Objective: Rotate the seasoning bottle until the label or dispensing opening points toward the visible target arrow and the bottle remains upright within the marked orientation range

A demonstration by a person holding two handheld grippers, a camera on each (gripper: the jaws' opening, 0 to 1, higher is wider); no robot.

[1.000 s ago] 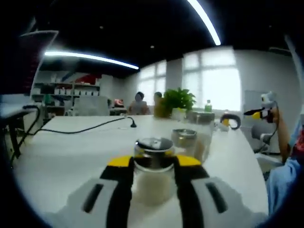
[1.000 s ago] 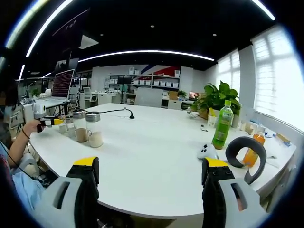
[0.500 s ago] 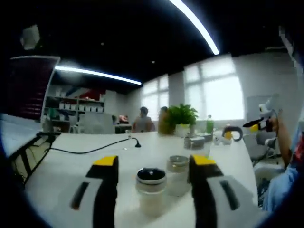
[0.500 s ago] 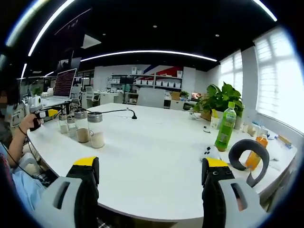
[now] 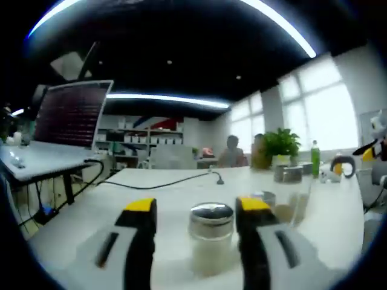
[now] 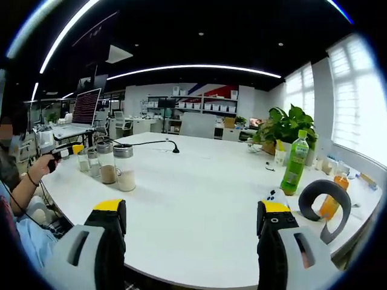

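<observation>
A clear seasoning bottle (image 5: 211,238) with a shiny metal lid and pale contents stands upright on the white table (image 5: 151,187). My left gripper (image 5: 196,206) is open, with a yellow-tipped jaw on each side of the bottle and a gap on both sides. In the right gripper view the left gripper (image 6: 58,151) shows small in a person's hand, just left of a row of lidded jars (image 6: 107,163). I cannot tell which jar of that row it faces. My right gripper (image 6: 192,209) is open over the near table edge and holds nothing.
More lidded jars (image 5: 289,176) stand behind the bottle. A black cable (image 6: 151,143) crosses the table. At the right are a green drink bottle (image 6: 294,163), an orange bottle (image 6: 331,204), a black ring-shaped object (image 6: 319,200) and a potted plant (image 6: 279,128). A laptop (image 5: 72,115) sits on a side desk.
My left gripper let go of the seasoning bottle, opened and drew back a little; its view swung left. The bottle stays upright. The right gripper view shifted only slightly.
</observation>
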